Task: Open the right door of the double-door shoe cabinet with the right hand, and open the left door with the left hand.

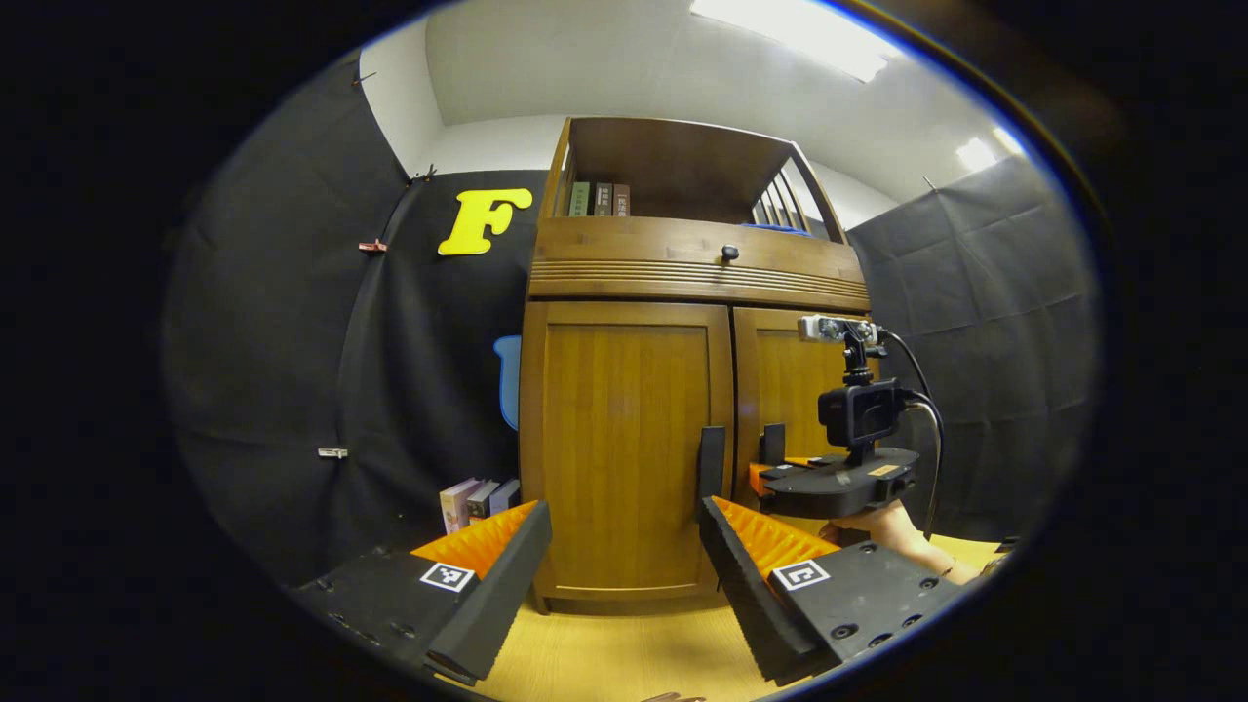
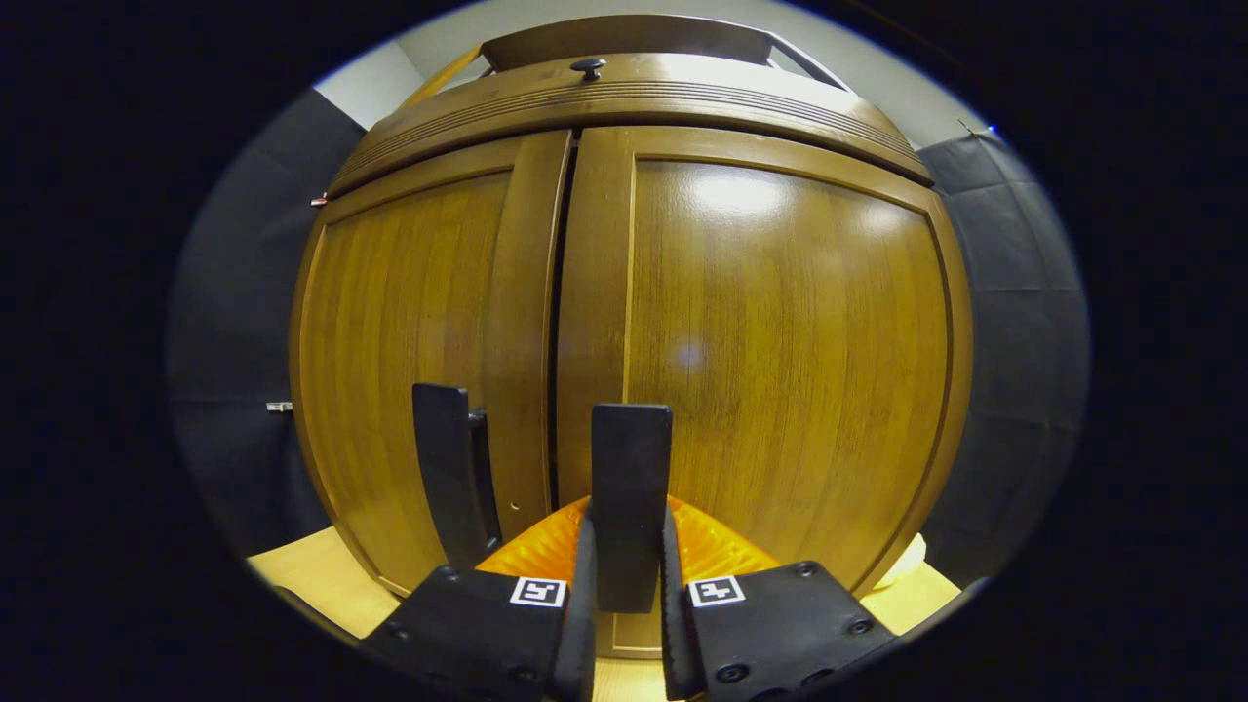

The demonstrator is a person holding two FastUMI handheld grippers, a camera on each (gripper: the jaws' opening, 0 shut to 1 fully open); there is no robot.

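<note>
While both doors sit flush, right gripper [image 2: 624,585] clamped on right handle [image 2: 630,487], left gripper [image 1: 624,546] agape.

Black cloth [image 1: 292,390] hangs as the booth wall to the left and right, creased, held with small clips [image 1: 371,246]. White wall [image 1: 409,88] above it, white ceiling [image 1: 604,58] with bright light panels [image 1: 799,29]. Pale wood worktop [image 1: 624,653] below. Open shelf [image 1: 673,171] up top holds a few upright books [image 1: 600,199]; slats on its right side. More books [image 1: 478,499] stand low on the left against the cloth. A blue shape [image 1: 507,380] on the cloth, possibly a letter, partly hidden.
</note>
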